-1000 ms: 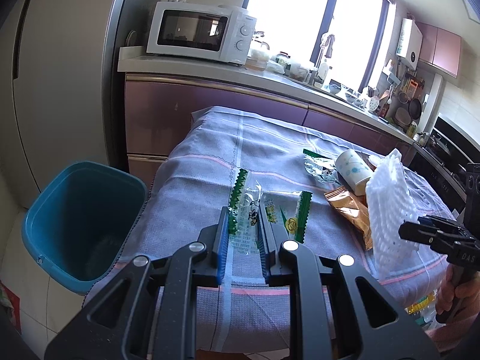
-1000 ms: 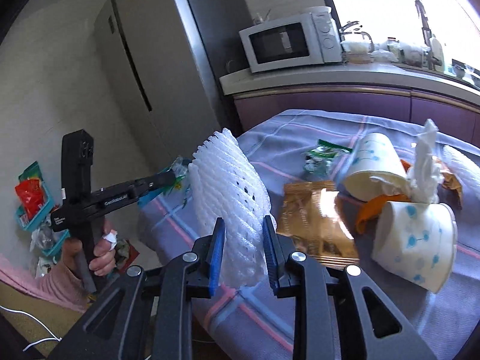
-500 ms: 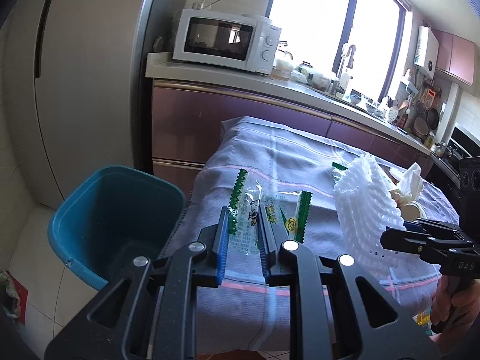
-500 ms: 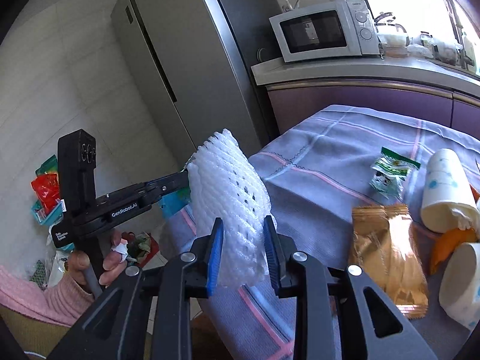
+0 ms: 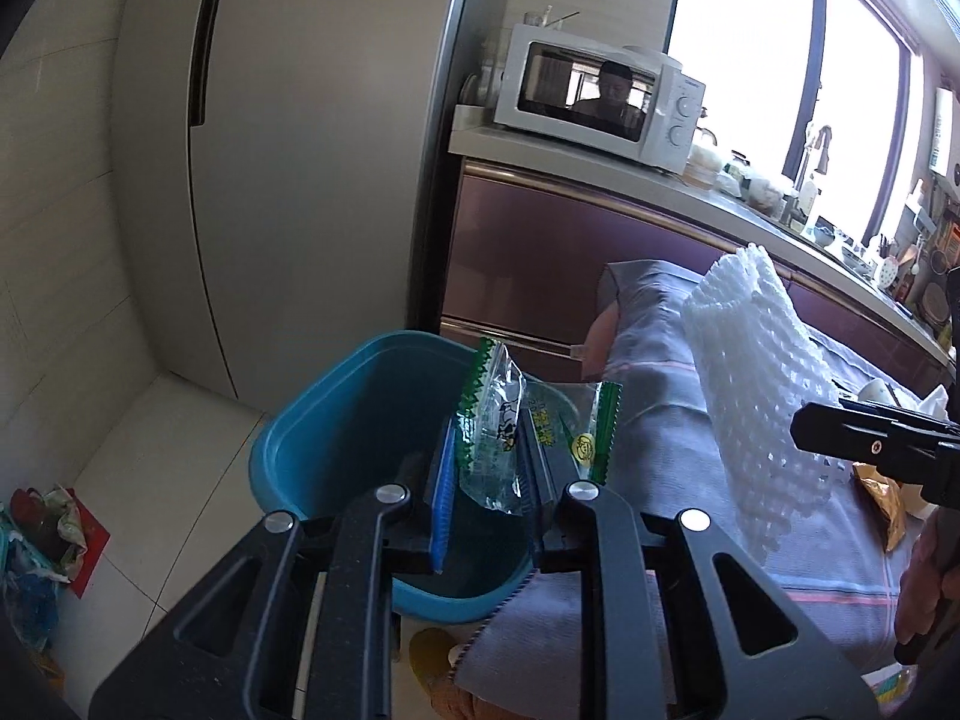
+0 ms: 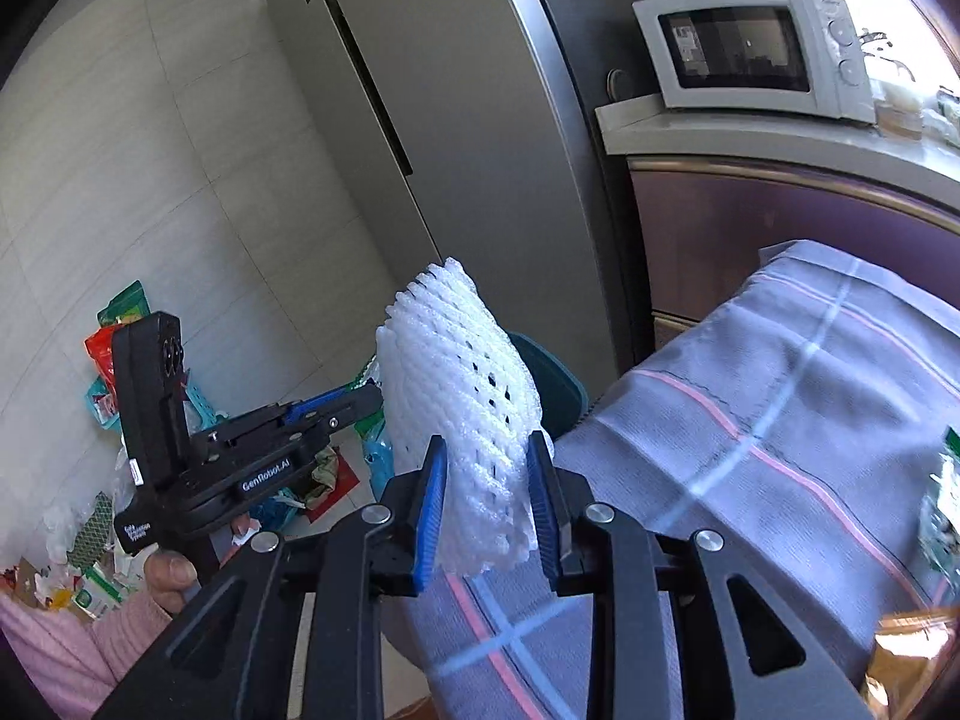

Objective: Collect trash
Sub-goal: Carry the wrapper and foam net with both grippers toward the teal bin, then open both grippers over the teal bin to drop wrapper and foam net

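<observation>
My left gripper (image 5: 483, 474) is shut on clear snack wrappers with green zigzag edges (image 5: 492, 438) and holds them over the blue trash bin (image 5: 336, 420) on the floor left of the table. My right gripper (image 6: 487, 504) is shut on a white foam fruit net (image 6: 462, 402), held over the table's left end. The net also shows in the left wrist view (image 5: 756, 378), right of the bin. The bin's rim (image 6: 555, 375) peeks out behind the net in the right wrist view, where the left gripper (image 6: 354, 402) is at left.
A table under a grey-purple checked cloth (image 6: 798, 396) holds a green wrapper (image 6: 942, 516) and a gold packet (image 5: 882, 492). A fridge (image 5: 300, 150) and a purple counter with a microwave (image 5: 600, 96) stand behind. Loose rubbish (image 6: 90, 528) lies on the floor.
Both grippers swung left, away from the table. The wrappers now hang over the blue bin, and the foam net has come to the table's left end beside the bin.
</observation>
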A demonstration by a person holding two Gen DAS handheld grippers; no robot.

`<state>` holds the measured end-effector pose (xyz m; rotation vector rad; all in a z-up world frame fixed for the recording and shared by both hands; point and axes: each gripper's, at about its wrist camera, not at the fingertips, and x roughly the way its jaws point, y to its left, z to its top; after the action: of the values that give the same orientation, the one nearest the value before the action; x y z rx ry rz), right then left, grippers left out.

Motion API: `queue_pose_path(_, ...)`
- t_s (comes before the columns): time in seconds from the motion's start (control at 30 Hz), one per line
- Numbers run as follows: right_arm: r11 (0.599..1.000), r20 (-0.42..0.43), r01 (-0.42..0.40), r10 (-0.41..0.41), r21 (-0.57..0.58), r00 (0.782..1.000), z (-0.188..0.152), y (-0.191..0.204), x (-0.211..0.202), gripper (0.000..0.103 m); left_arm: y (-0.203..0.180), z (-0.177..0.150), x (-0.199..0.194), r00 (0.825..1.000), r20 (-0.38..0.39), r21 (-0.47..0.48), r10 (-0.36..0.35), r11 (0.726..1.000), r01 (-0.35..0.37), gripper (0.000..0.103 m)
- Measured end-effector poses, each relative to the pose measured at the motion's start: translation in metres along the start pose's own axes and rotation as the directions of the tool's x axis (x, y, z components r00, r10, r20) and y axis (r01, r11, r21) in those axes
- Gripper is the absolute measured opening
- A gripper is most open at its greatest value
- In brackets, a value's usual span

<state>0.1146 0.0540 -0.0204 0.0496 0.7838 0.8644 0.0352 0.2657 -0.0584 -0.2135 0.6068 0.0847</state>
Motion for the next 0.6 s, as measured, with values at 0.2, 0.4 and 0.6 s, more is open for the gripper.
queue_pose_path(0.2,1.000,-0.058,0.004,-0.003,0.008,0.998,0.017,0.002,0.041,0.026,0.023,0.003,0.021,0.998,-0.031,-0.022,0.052,0.998,-0.052,0.020)
queue_pose_path(0.4,0.999,-0.119,0.017,-0.012,0.045,0.993,0.027,-0.001,0.075,0.026,0.037,0.006,0.047,0.993,-0.083,-0.036,0.085,0.995,-0.089,0.020)
queue_pose_path(0.6,0.997,-0.199,0.050,-0.039,0.055,0.979,0.035,-0.002,0.113,0.027,0.045,0.003,0.070,0.987,-0.119,-0.040,0.110,0.993,-0.115,0.021)
